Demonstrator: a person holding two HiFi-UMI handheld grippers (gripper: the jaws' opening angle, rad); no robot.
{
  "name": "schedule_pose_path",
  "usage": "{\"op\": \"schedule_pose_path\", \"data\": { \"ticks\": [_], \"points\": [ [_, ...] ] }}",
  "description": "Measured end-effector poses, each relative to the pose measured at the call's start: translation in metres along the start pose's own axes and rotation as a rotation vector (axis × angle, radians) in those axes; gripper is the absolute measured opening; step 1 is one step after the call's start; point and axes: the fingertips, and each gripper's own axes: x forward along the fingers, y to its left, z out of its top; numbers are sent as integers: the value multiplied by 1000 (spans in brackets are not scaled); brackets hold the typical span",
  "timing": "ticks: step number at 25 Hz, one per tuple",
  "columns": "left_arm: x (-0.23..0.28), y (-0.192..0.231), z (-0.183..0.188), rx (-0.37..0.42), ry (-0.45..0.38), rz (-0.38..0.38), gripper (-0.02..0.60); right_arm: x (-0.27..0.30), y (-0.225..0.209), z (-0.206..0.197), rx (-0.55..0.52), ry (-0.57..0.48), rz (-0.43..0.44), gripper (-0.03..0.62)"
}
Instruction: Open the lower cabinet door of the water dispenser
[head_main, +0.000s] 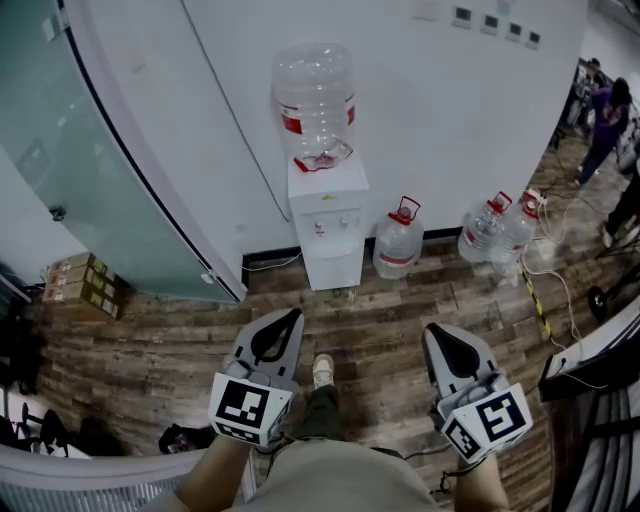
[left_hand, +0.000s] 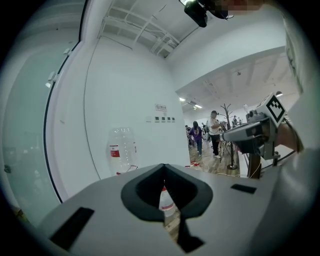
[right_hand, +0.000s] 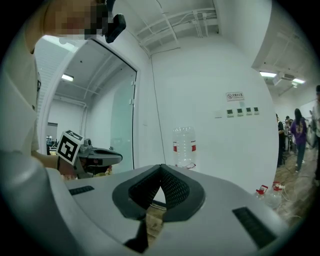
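Observation:
The white water dispenser (head_main: 328, 222) stands against the wall with an empty clear bottle (head_main: 315, 100) on top. Its lower cabinet door (head_main: 333, 266) is closed. Both grippers hang well short of it, above the wooden floor. My left gripper (head_main: 292, 316) is shut and empty, pointing toward the dispenser. My right gripper (head_main: 432, 330) is also shut and empty, off to the dispenser's right. In the left gripper view the jaws of the left gripper (left_hand: 164, 175) meet, and the bottle (left_hand: 120, 150) shows beyond them. In the right gripper view the right gripper (right_hand: 160, 172) is closed, with the bottle (right_hand: 184, 146) ahead.
A water jug with a red cap (head_main: 398, 245) stands just right of the dispenser, and two more jugs (head_main: 487, 228) stand further right. A glass partition (head_main: 90, 150) curves along the left, with cardboard boxes (head_main: 85, 282) at its foot. Cables (head_main: 545, 270) trail on the floor. People (head_main: 603, 120) stand far right.

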Motion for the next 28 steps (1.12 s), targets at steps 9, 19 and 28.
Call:
{"op": "schedule_pose_path", "data": {
  "ticks": [9,19,28],
  "points": [
    [80,74,-8,-27,28,-29,6,97,-41,7,-2,54,-26,6],
    [178,169,-8,-33,41,-87,6,238,-81,34,-37,86,-50,6],
    [237,237,-12,-29,46,-93,6,319,-114,47,-26,84,-93,6]
  ]
}}
